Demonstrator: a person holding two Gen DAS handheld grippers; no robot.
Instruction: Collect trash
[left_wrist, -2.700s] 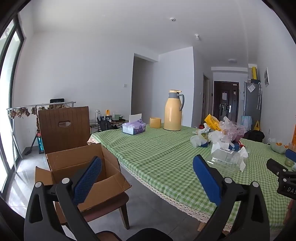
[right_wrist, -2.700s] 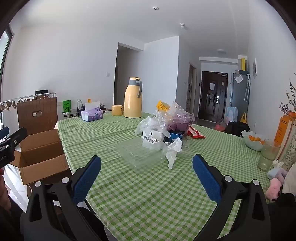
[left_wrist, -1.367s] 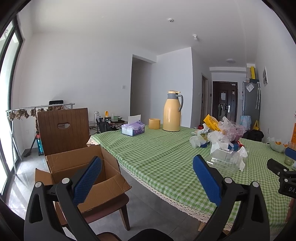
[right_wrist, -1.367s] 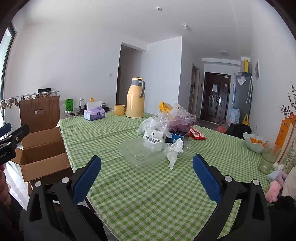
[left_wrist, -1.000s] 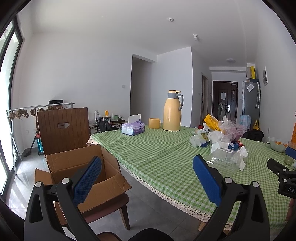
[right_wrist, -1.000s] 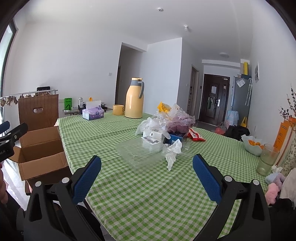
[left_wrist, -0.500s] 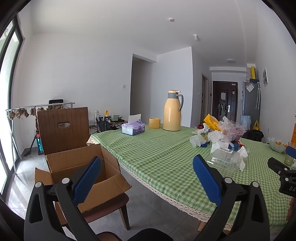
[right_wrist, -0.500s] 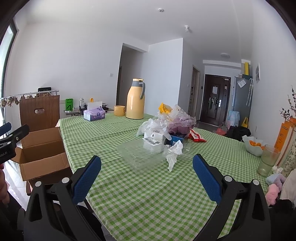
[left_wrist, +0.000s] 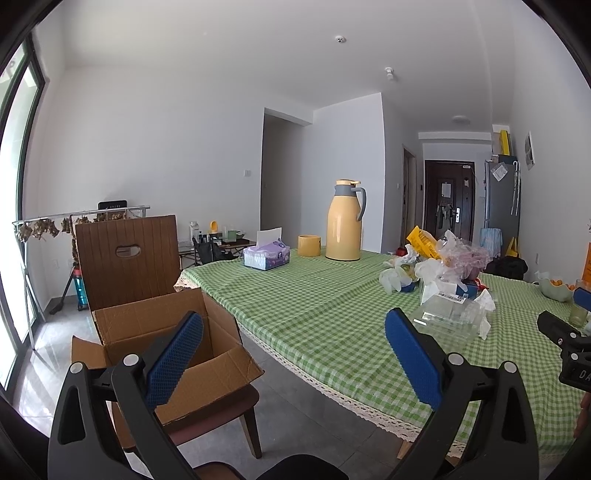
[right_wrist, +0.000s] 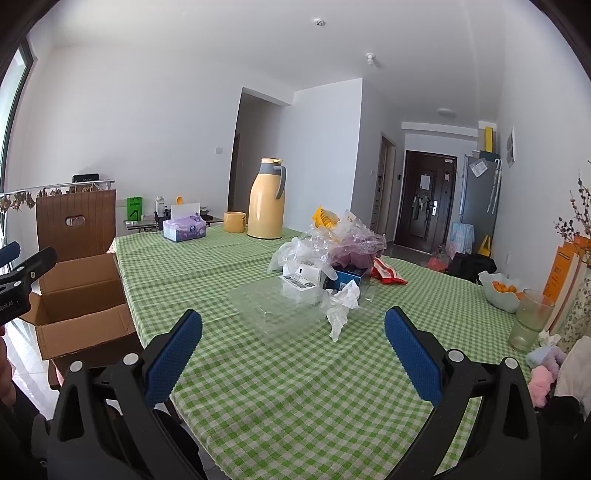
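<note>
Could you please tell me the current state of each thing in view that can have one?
left gripper: open, empty.
right gripper: open, empty.
cardboard box: flaps open, on the chair, no trash visible inside.
yellow thermos: upright, lid on.
tissue box: tissue sticking out.
clear plastic container: lying flat on the table.
dark door: closed.

The right tongs (right_wrist: 293, 338) gape wide above the green-checked worktop (right_wrist: 303, 387). Just beyond them lies a clear plastic container (right_wrist: 273, 306), touching the trash pile (right_wrist: 332, 258) behind it.
</note>
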